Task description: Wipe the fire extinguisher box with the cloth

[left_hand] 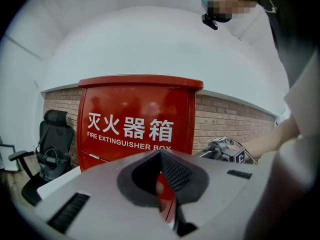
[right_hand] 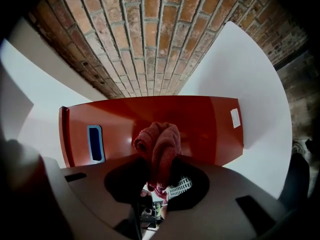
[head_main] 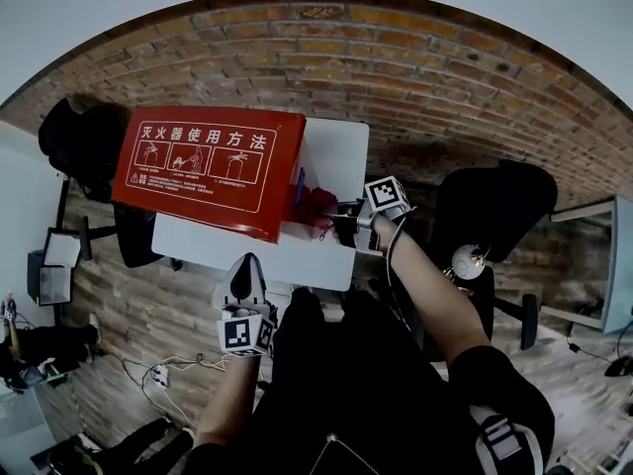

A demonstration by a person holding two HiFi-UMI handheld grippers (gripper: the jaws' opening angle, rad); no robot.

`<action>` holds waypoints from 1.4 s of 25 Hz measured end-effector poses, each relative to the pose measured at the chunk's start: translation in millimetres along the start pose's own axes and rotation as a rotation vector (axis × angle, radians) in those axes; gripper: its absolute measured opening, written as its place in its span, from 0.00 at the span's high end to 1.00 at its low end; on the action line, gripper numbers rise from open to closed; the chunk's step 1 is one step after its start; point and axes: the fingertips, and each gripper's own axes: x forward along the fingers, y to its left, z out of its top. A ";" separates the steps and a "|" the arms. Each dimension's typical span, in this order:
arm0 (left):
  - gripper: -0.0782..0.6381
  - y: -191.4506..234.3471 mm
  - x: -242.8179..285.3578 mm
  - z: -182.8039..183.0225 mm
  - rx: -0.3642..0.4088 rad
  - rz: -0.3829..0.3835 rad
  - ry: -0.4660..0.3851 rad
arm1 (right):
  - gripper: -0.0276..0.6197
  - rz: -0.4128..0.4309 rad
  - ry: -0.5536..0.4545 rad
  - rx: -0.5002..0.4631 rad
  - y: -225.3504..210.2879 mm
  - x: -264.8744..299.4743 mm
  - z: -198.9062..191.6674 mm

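Box: your glossy red fire extinguisher box (head_main: 208, 171), white lettering, stands on the white table (head_main: 331, 151), centre-left of head view | Right gripper (right_hand: 158, 184): clamped on the reddish knit cloth (right_hand: 159, 144) at the box's right side | Left gripper (left_hand: 162, 186): jaws together, empty, lower middle | Around: black office chairs upper left (head_main: 84, 142) and right (head_main: 495, 206), brick wall (head_main: 396, 67) behind.

Soft light; fisheye edges; sheen on fire extinguisher box (left_hand: 135, 106).

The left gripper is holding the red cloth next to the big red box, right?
No, it is the right gripper that holds the red cloth next to the big red box. The right gripper view shows the cloth pinched between its jaws. The left gripper holds no cloth.
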 end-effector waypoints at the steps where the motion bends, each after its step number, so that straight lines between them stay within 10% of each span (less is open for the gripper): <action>1: 0.87 -2.7 -2.2 0.3 -0.001 0.010 -0.004 | 0.81 0.006 0.000 -0.002 3.9 -0.8 -0.7; 35: 0.87 -39.4 -51.4 -2.6 0.009 0.159 -0.033 | 0.81 0.193 0.104 -0.142 131.0 -16.1 -9.6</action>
